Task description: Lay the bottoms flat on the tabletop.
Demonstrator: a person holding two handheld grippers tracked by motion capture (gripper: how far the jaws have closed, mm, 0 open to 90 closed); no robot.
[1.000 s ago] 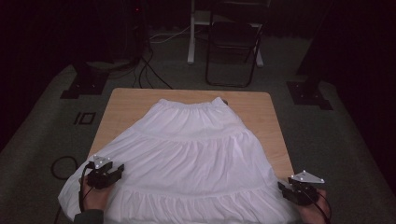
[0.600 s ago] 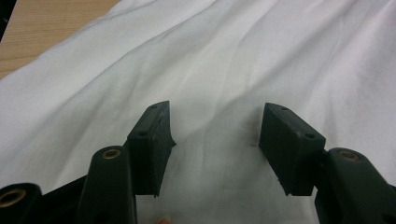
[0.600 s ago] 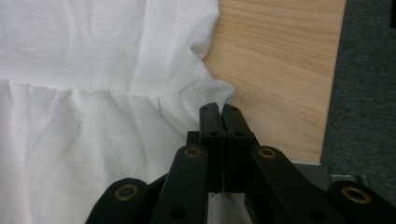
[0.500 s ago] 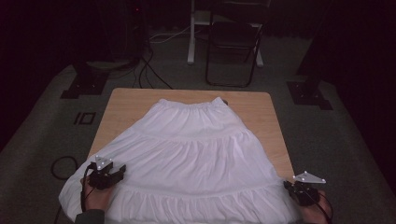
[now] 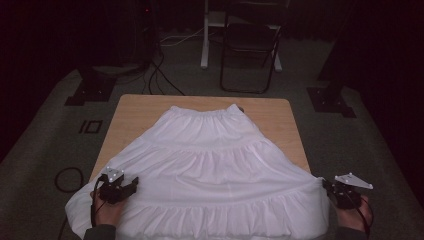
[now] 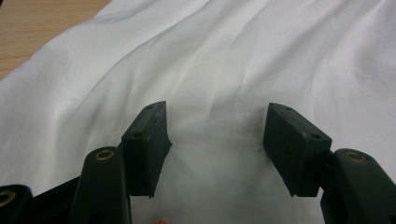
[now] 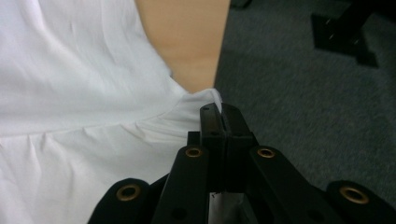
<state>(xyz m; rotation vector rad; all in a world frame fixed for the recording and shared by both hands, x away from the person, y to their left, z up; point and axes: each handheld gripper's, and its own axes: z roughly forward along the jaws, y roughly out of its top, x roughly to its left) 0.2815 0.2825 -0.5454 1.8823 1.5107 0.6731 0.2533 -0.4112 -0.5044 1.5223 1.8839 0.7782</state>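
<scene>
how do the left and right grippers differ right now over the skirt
The left gripper has just been opening its jaws, which stand apart over the white skirt with nothing pinched; the right gripper is shut on the skirt's edge. The left sits over the cloth, the right past the table corner. Both are hand-held, near the hem.

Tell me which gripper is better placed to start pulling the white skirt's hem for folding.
Right. The right gripper already has its jaws shut on the white skirt at its edge, off the table corner. The left gripper has just been opening, jaws apart above flat cloth, pinching nothing.
</scene>
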